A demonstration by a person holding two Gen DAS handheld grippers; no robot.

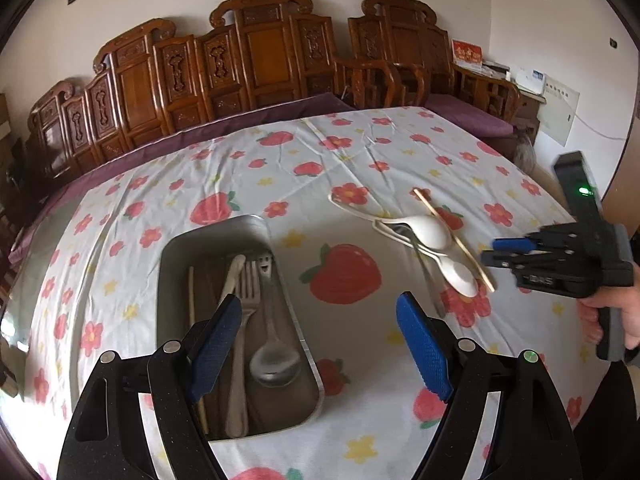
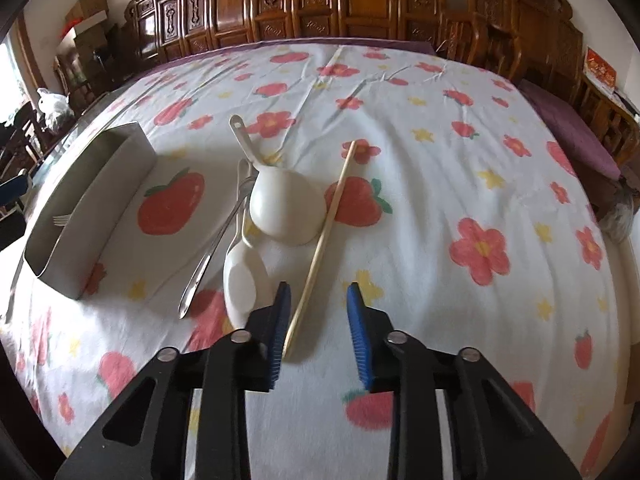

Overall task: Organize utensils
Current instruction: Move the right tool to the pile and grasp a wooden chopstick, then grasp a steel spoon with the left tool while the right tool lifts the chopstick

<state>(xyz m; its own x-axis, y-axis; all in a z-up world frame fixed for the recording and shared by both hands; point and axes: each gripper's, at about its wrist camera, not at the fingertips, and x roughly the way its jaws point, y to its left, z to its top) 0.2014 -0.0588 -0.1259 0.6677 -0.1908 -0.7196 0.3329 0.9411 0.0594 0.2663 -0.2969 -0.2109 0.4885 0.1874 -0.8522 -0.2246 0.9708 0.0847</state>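
Pale wooden chopstick (image 2: 320,246), slim, beside white spoons (image 2: 286,206)

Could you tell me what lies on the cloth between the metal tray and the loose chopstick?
Two white spoons and a metal utensil lie between the metal tray and the chopstick, clearest in the right wrist view.

Strawberry-print tablecloth (image 2: 420,208), carved wooden bench (image 1: 256,68)

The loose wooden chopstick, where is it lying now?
In the right wrist view the chopstick lies on the tablecloth, just right of the large white spoon, its near end between the open right gripper fingers.
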